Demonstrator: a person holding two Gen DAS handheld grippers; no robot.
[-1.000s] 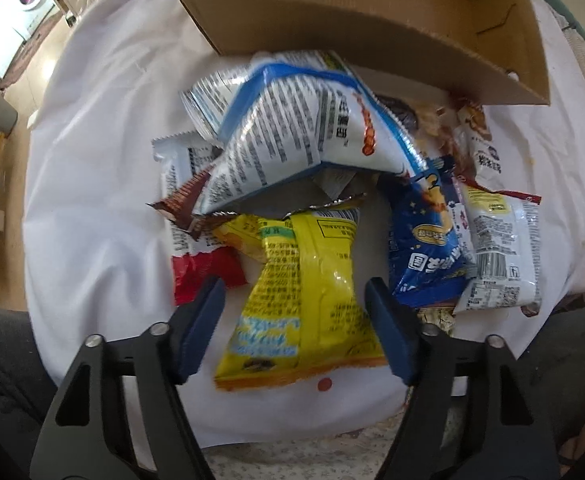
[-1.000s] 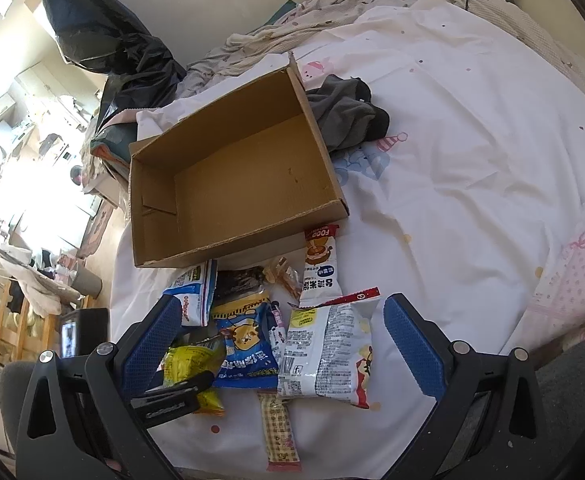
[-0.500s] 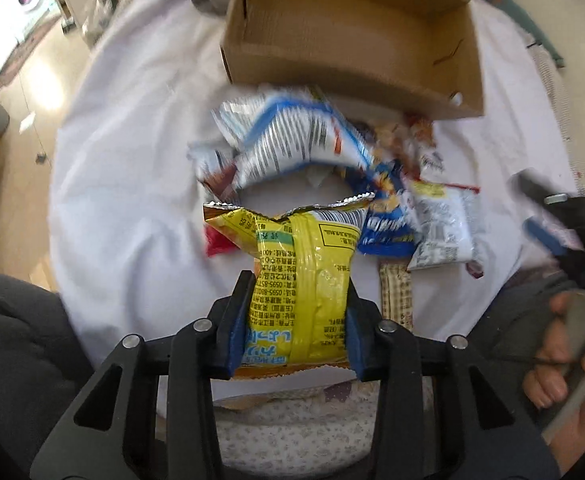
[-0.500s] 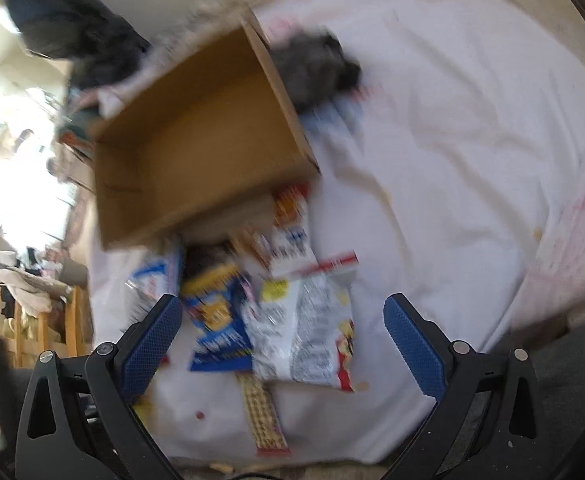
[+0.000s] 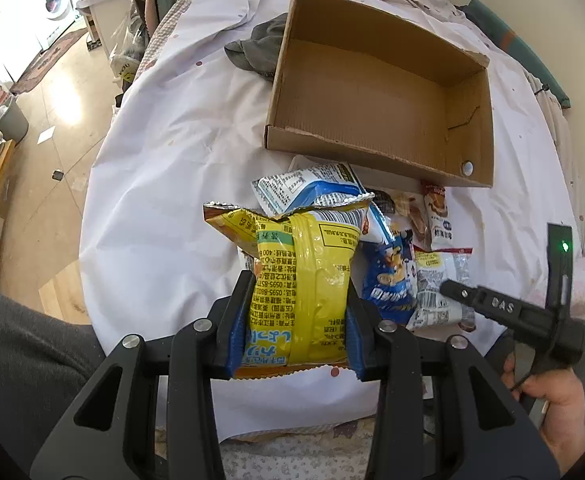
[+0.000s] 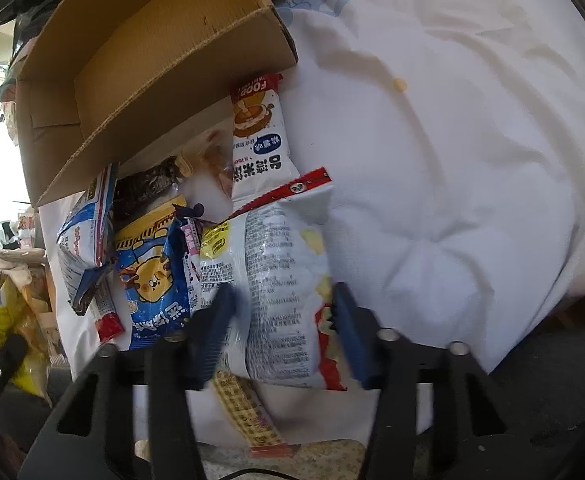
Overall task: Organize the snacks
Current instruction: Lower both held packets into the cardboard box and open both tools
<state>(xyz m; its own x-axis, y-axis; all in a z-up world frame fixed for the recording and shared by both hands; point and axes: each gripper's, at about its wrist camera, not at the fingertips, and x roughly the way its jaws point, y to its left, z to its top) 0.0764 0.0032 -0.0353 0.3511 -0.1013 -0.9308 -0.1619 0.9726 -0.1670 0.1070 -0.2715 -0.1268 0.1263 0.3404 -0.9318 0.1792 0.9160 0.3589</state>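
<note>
My left gripper is shut on a yellow snack bag and holds it lifted above the bed. An empty cardboard box lies beyond it. More snacks lie in front of the box: a blue and white bag, a dark blue cat bag, a white and red bag and a white Food pack. My right gripper has its jaws on both sides of the white and red bag; its left finger is blurred. The box also shows in the right wrist view.
A white bedsheet covers the bed. A grey cloth lies behind the box. A biscuit bar lies near the bed's front edge. The floor and a washing machine are off to the left.
My left gripper closed on the yellow bag and lifted it. My right gripper dropped down to the white and red bag and its jaws narrowed around it.
</note>
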